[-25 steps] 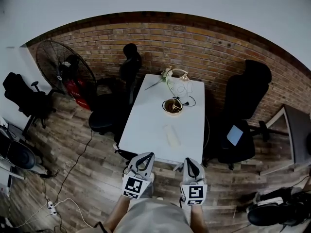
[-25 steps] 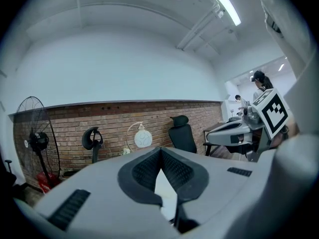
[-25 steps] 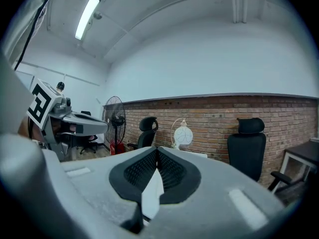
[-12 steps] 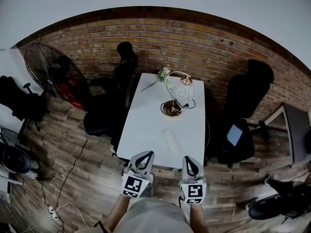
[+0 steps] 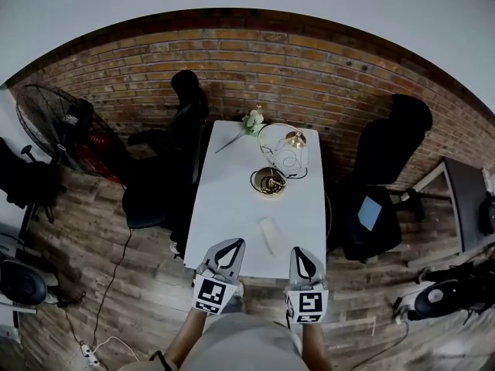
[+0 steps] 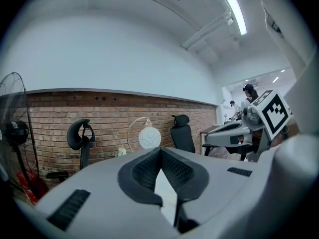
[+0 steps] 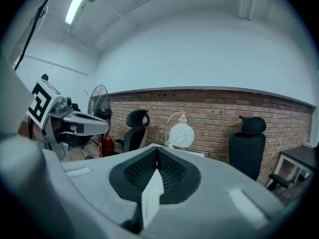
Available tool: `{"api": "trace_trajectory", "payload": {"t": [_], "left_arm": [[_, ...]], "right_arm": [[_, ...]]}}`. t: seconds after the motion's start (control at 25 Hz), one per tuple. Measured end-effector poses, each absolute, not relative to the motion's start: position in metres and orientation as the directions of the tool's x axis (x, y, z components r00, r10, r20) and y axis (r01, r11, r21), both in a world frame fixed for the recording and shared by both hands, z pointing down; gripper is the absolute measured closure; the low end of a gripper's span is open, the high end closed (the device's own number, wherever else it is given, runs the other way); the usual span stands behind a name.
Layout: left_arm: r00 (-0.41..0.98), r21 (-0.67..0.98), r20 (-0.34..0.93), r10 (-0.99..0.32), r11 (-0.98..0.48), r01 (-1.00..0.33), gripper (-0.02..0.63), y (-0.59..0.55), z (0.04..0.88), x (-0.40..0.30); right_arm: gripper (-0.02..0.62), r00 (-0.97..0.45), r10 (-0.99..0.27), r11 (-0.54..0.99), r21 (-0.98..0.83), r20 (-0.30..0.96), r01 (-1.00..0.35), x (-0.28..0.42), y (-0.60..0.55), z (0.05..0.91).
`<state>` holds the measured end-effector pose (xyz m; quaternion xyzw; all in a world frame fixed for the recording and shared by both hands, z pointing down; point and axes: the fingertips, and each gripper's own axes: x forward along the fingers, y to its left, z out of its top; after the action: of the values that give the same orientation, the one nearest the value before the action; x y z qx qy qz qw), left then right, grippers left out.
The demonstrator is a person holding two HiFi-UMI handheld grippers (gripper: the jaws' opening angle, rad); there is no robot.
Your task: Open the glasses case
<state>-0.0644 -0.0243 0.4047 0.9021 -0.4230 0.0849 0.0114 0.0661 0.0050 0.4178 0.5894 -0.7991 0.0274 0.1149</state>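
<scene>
1. A standing fan is at the far left on the wooden floor, in front of the brick wall.
2. A black office chair stands against the left edge of the table, which narrows the room on that side.
3. The left gripper is held level in front of the table's near edge. Its jaws are pressed together with nothing between them, as its own view shows.
4. The cube on the left gripper carries a black-and-white square marker. No letters can be read on it.
5. The white table is a long rectangle running away from the person. Its near half is mostly bare.
6. The glasses case is a pale oblong lying flat on the table close to the near edge. It sits just ahead of the two gripper tips and between them, touching neither, and nearer the right one. Its seam is too small to make out.
7. A lamp with a round brass base stands further back, and a white flower lies near the far edge. Both are well apart from the case.
8. The right gripper is also at the near edge, clenched and empty, as its own view confirms.
9. The right gripper's cube bears a similar square marker.
10. A second black chair stands beside the table's right edge.
11. A dark desk is at the far right.
</scene>
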Motion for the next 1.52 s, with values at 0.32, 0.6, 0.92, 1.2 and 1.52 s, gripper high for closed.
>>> {"api": "trace_trajectory", "payload": {"t": [0.32,0.6,0.92,1.2,1.52], "left_arm": [[0.667,-0.028,0.165,-0.726,-0.68,-0.733,0.603,-0.067,0.413,-0.076],[0.707,-0.005,0.175,-0.685,-0.719,-0.695,0.604,-0.101,0.423,-0.082],[0.731,0.019,0.176,-0.66,-0.74,-0.673,0.604,-0.122,0.433,-0.08],[0.741,0.035,0.197,-0.642,-0.75,-0.66,0.604,-0.128,0.449,-0.071],[0.736,0.03,0.221,-0.64,-0.75,-0.661,0.603,-0.137,0.468,-0.062]], "right_arm": [[0.589,-0.226,-0.942,0.26,0.111,0.248,-0.959,0.053,-0.031,0.423],[0.589,-0.166,-0.94,0.208,0.117,0.298,-0.971,0.049,-0.057,0.431],[0.589,-0.133,-0.939,0.177,0.112,0.317,-0.978,0.049,-0.072,0.434],[0.589,-0.128,-0.924,0.183,0.122,0.362,-0.976,0.056,-0.078,0.452],[0.589,-0.163,-0.9,0.218,0.095,0.404,-0.971,0.06,-0.092,0.479]]}}
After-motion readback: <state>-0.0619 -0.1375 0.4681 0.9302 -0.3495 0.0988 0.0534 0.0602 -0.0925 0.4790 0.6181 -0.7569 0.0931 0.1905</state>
